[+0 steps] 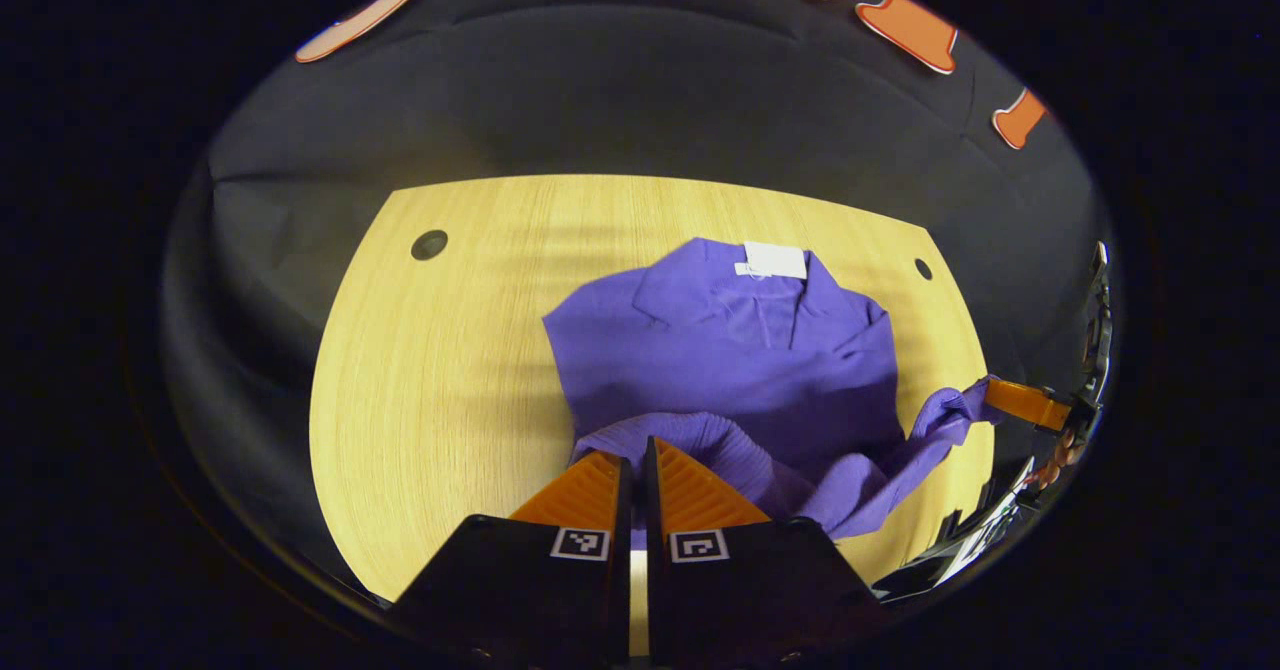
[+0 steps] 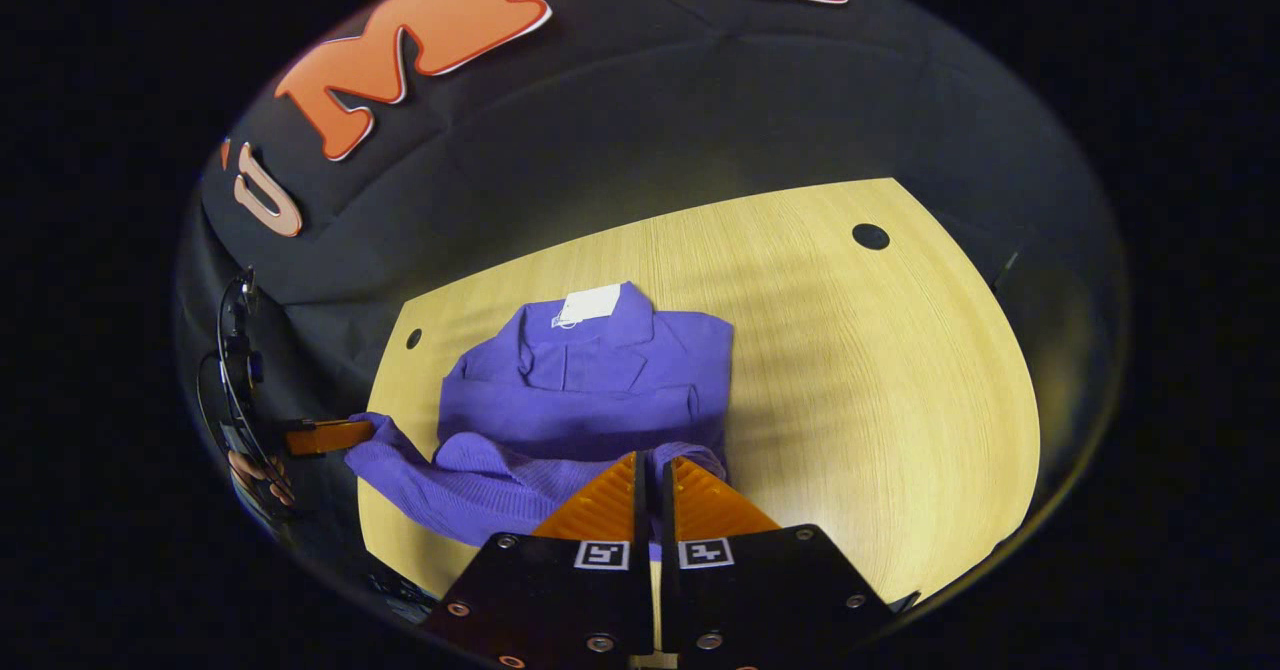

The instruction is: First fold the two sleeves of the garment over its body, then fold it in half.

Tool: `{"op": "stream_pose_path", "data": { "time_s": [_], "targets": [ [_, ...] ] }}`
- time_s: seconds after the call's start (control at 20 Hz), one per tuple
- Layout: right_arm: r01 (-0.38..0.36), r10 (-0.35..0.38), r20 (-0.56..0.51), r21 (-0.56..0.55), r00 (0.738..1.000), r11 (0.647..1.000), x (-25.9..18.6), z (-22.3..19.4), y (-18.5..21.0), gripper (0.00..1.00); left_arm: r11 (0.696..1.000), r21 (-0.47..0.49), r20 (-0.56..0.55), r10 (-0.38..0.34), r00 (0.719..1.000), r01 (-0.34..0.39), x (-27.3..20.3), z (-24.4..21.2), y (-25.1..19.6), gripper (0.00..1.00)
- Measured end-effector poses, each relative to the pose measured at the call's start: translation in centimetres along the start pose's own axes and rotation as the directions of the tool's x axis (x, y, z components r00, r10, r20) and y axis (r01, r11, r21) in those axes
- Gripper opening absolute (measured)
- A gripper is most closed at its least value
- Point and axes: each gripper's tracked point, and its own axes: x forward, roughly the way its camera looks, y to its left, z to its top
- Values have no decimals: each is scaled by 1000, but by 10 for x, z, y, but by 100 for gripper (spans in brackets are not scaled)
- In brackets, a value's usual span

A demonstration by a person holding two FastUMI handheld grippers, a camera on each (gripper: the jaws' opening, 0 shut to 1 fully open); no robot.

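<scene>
Purple garment (image 1: 740,350) at frame centre, hem gripped by left gripper (image 1: 636,450) and right gripper (image 2: 652,465), both clenched.

Each claw has a black, wedge-shaped body that broadens toward the camera, with two ridged, ramp-like fingers running forward side by side. On the left claw (image 1: 636,460) a small square black-and-white marker sits at the base of each finger. The right claw (image 2: 652,475) bears the same pair of markers, and round silver screw heads dot its black housing along the near edge. Farther off, each claw shows a black frame with thin cables behind it, held by a hand (image 2: 262,480).
</scene>
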Motion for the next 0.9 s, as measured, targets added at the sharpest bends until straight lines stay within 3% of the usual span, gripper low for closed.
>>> {"op": "stream_pose_path", "data": {
  "time_s": [0.25, 0.55, 0.9],
  "targets": [
    [-15, 15, 4, 31, 1000, 999, 29, 32, -7, 4, 998, -16, 87, 63, 994, -62, 22, 42, 2, 8],
    [-25, 24, 18, 78, 1000, 997, 63, 60, -9, 3, 991, 35, 176, 124, 977, -132, 45, 76, 8, 11],
    [-76, 62, 77, 186, 995, 980, 80, 101, -2, 7, 973, 63, 306, 195, 932, -224, 52, 120, 30, 20]
  ]
}}
